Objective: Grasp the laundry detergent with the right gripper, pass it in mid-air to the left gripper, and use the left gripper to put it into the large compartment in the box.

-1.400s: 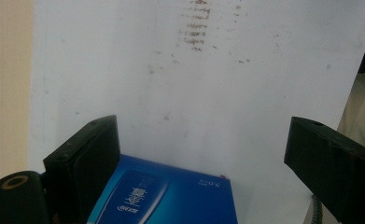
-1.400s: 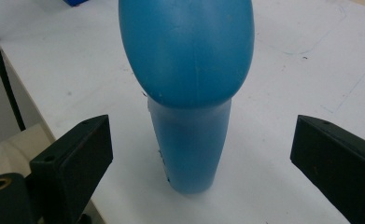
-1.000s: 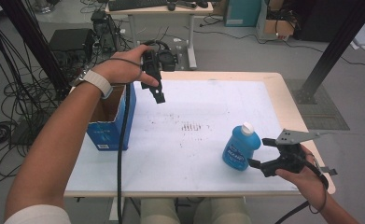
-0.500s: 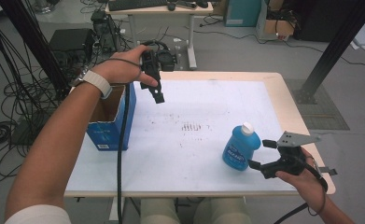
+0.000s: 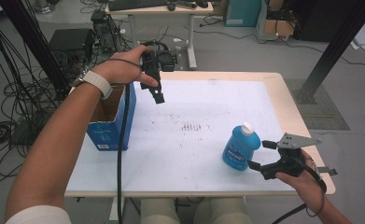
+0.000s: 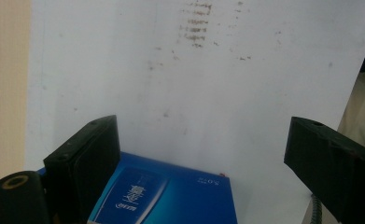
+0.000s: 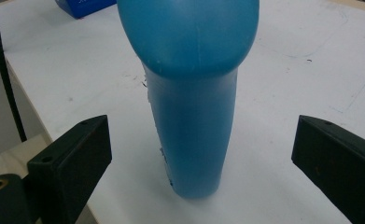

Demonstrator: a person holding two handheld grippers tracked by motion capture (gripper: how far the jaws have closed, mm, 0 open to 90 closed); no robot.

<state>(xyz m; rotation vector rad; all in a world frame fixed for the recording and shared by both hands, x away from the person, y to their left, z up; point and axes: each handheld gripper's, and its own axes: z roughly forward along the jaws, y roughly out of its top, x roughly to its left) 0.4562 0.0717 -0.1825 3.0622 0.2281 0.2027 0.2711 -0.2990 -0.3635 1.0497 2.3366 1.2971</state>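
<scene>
Two claws (image 5: 157,95) (image 5: 259,156) both agape and empty, stained white table (image 5: 203,116), blue bottle (image 5: 238,147), cabled floor.

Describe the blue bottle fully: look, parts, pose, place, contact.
The blue bottle is translucent blue plastic with a white cap and a blue label with white print. It stands upright on the white table, toward its near right corner. The right gripper frames it with open jaws; neither pad touches it. Nothing else touches it.
</scene>
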